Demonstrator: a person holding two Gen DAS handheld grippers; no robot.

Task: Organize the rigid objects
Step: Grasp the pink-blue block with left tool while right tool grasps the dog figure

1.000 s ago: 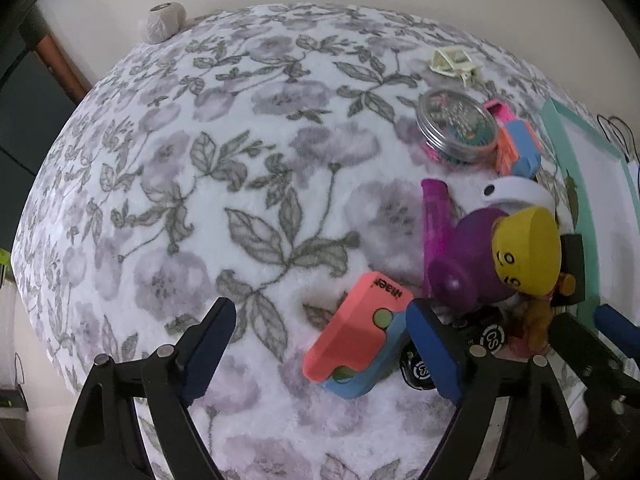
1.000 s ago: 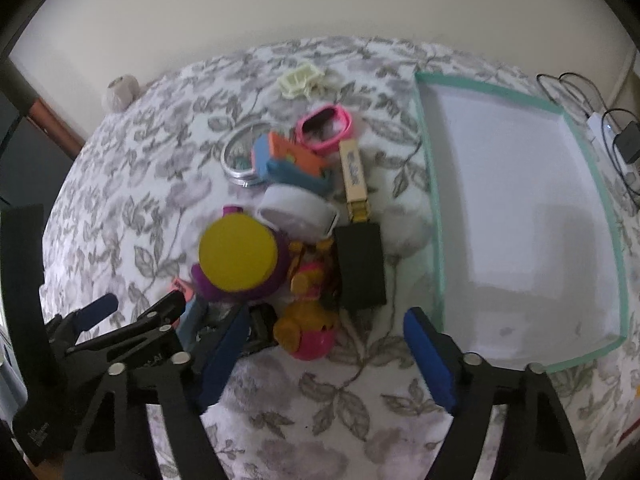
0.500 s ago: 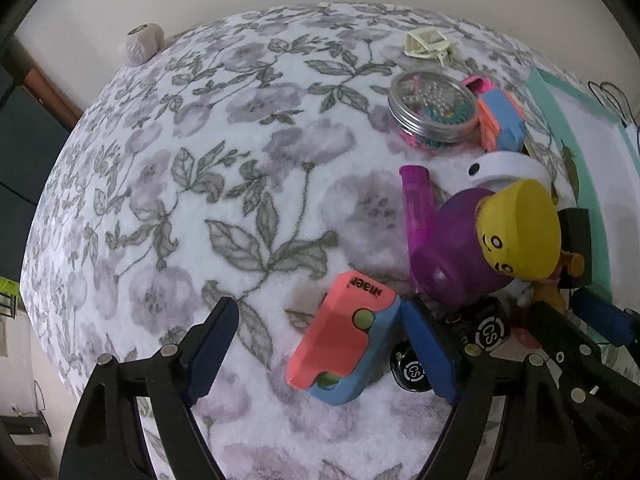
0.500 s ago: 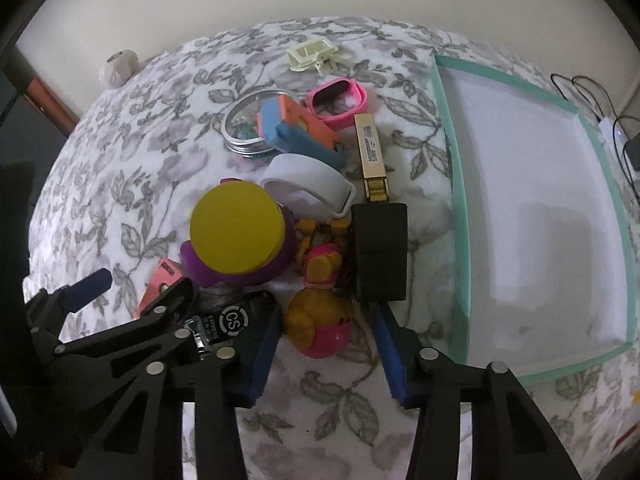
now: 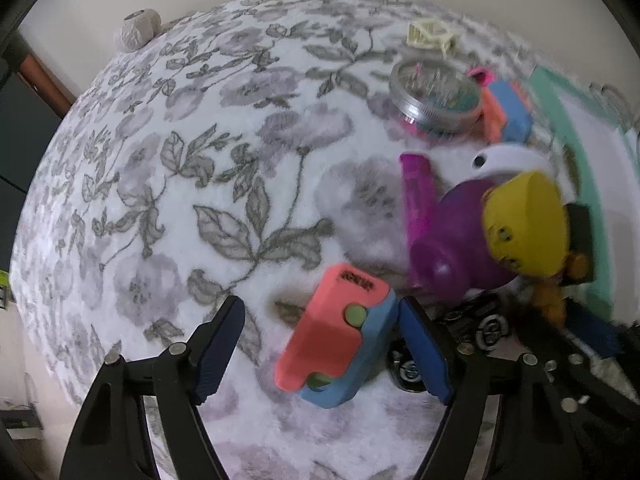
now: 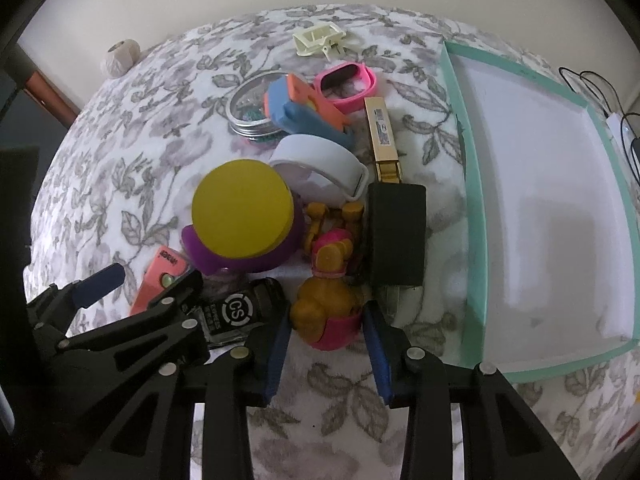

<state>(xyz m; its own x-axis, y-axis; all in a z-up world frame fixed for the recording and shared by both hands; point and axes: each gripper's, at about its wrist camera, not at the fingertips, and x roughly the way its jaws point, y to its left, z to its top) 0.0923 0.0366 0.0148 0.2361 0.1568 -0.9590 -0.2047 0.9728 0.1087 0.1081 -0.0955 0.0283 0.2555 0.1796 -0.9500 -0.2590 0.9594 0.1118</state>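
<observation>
A coral and blue stapler [image 5: 340, 328] lies on the flowered cloth between the fingers of my left gripper [image 5: 322, 348]. Its jaws are closing. The right pad is at the stapler's blue edge and the left pad stands well clear. In the right wrist view, an orange and pink toy figure [image 6: 326, 312] sits between the blue pads of my right gripper [image 6: 326, 340]. Those jaws are still closing and both pads touch the figure's sides. The left gripper [image 6: 156, 280] shows at the lower left of that view.
Piled behind are a purple toy with a yellow lid [image 6: 242, 216], a black box [image 6: 396, 236], a white band [image 6: 320, 164], a gold stick [image 6: 382, 136], a second stapler [image 6: 304, 108], a pink case [image 6: 346, 84] and a tin [image 6: 248, 116]. A teal-rimmed white tray [image 6: 474, 208] lies to the right.
My right gripper's jaws have narrowed from wide apart to the sides of the toy figure. The left jaws have narrowed a little around the stapler.
</observation>
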